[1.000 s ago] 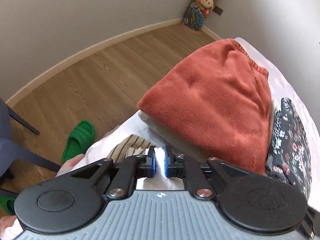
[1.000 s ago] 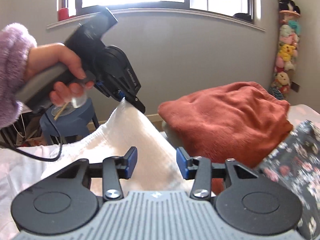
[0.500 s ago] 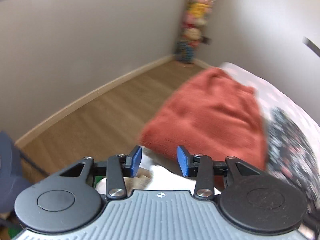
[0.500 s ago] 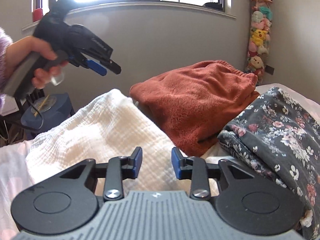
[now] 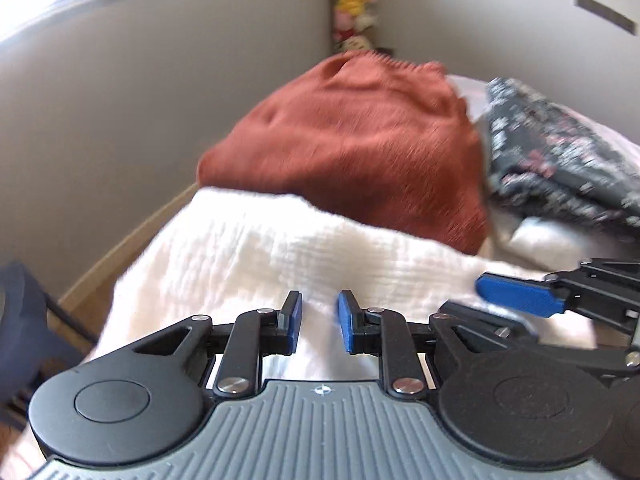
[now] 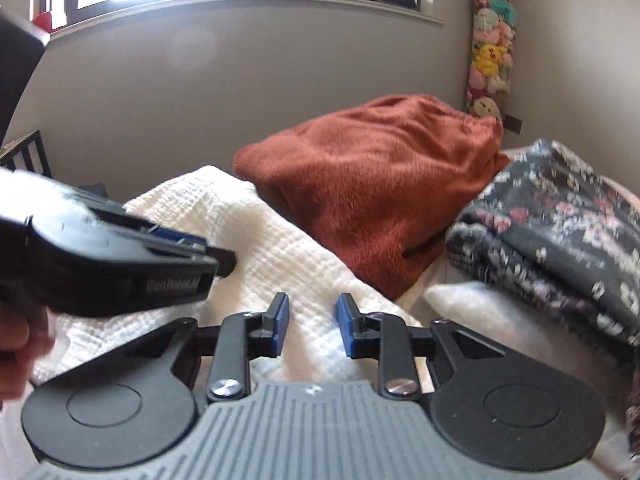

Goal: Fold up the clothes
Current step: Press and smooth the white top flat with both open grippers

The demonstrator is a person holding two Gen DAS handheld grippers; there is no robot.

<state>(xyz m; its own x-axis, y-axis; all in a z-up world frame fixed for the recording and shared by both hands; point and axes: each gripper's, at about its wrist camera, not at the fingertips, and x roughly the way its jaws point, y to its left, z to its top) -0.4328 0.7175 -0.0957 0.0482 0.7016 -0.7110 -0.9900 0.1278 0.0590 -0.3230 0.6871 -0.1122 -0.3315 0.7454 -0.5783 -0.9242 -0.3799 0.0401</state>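
Left gripper is hovering low over the near part of the white cloth, jaws standing apart with nothing between them; judged, it is sitting there to press or take a fresh hold, though which is not settled. The white cloth is lying spread in a soft, doubled-looking slab on the bed, its far edge touching the rust fleece garment. That fleece is sitting as a folded bundle, likely set aside as done. Right gripper is likewise hanging over the cloth's near right part, jaws apart and empty, its blue pad reaching across in the left view. Farthest right, the dark floral garment is resting in a heap just beside the fleece.
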